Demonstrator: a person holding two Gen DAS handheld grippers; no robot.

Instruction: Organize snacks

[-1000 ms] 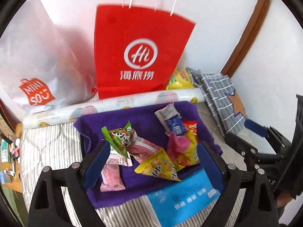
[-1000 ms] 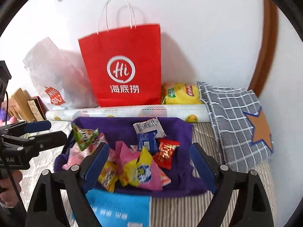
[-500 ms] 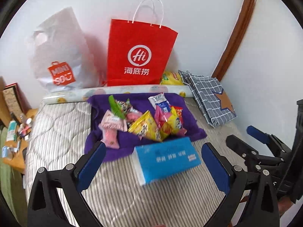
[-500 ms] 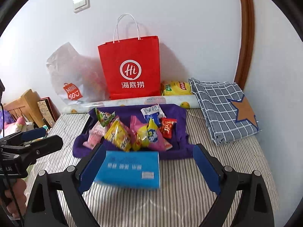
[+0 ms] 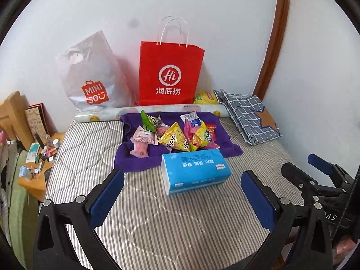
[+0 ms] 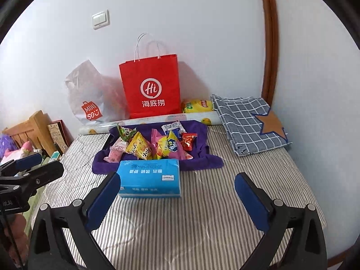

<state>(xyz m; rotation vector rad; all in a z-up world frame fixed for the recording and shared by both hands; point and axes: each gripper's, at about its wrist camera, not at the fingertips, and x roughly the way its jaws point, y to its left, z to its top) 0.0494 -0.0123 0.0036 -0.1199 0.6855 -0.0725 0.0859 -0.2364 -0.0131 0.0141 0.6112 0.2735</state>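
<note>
Several snack packets [image 5: 175,135] [image 6: 153,145] lie piled on a purple cloth [image 5: 231,149] [image 6: 202,162] on the striped bed. A blue tissue pack [image 5: 195,171] [image 6: 149,177] lies just in front of the cloth. My left gripper [image 5: 182,198] is open and empty, held back above the bed, well short of the tissue pack. My right gripper [image 6: 177,198] is open and empty, also held back; its left finger sits near the tissue pack's corner. Each gripper shows at the edge of the other's view.
A red paper bag [image 5: 171,72] [image 6: 151,87] and a white Miniso bag [image 5: 92,76] [image 6: 87,99] lean on the wall behind a paper roll [image 5: 146,111]. A checked cloth [image 5: 249,117] [image 6: 249,123] lies at the right. A bedside table [image 5: 38,157] with small items stands left.
Both grippers have pulled back and up from the snack pile, so the whole bed and the tissue pack now show. Both stay open and empty.
</note>
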